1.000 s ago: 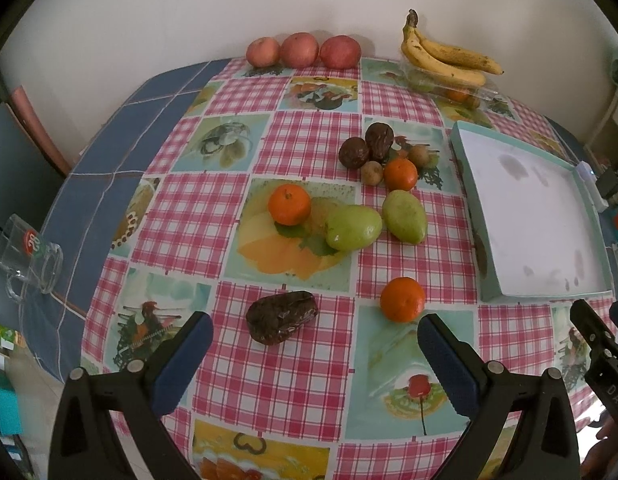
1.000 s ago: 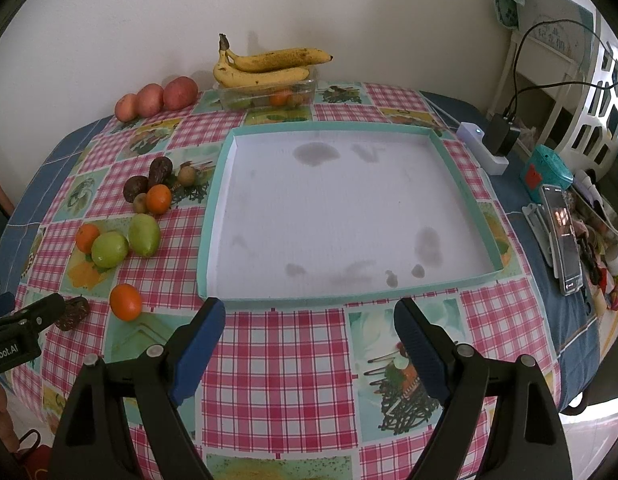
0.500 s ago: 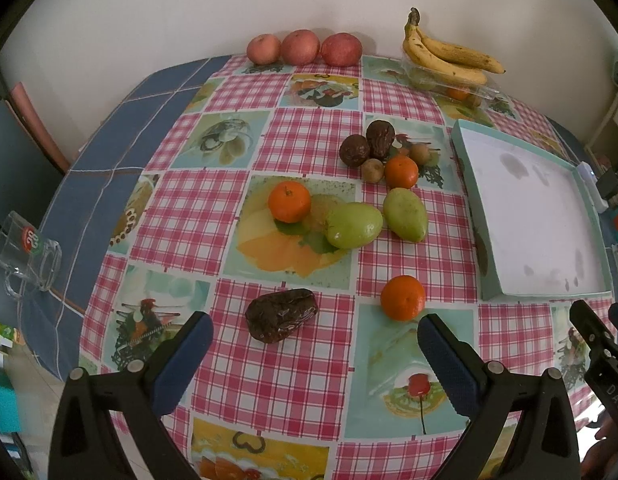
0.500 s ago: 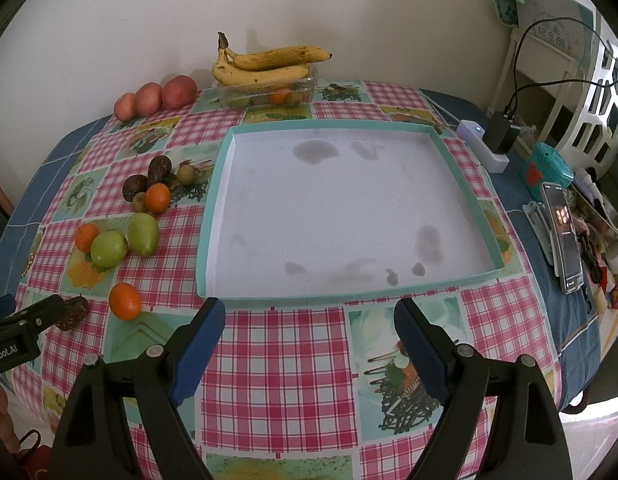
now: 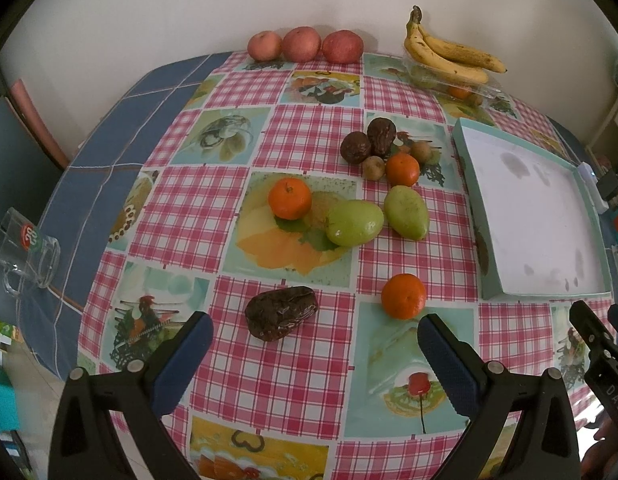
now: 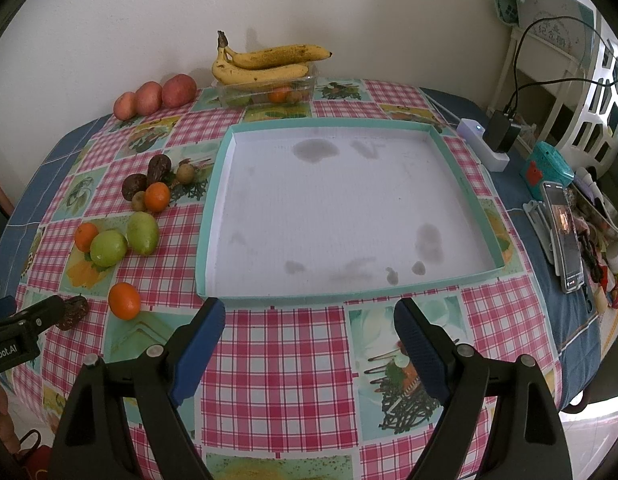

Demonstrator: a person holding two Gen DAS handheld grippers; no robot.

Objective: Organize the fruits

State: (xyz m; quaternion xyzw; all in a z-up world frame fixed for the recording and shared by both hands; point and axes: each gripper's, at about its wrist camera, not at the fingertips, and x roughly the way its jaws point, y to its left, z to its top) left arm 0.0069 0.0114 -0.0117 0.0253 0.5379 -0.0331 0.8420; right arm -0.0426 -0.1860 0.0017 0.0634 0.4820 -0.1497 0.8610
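Note:
Loose fruit lies on the checked tablecloth: a dark wrinkled fruit [image 5: 281,312], three oranges [image 5: 403,295], two green mangoes [image 5: 354,222] and a cluster of small dark and brown fruits [image 5: 369,142]. A teal-rimmed white tray [image 6: 213,196] sits empty to their right. My left gripper [image 5: 315,346] hangs open above the cloth, just short of the dark fruit and the nearest orange. My right gripper [image 6: 309,326] is open too, in front of the tray's near rim, with nothing between its fingers.
Three red apples [image 5: 303,43] line the far wall. Bananas [image 6: 265,64] rest on a clear plastic box with more fruit. A glass mug [image 5: 27,252] sits at the left table edge. A phone [image 6: 563,236], charger and clutter crowd the right side.

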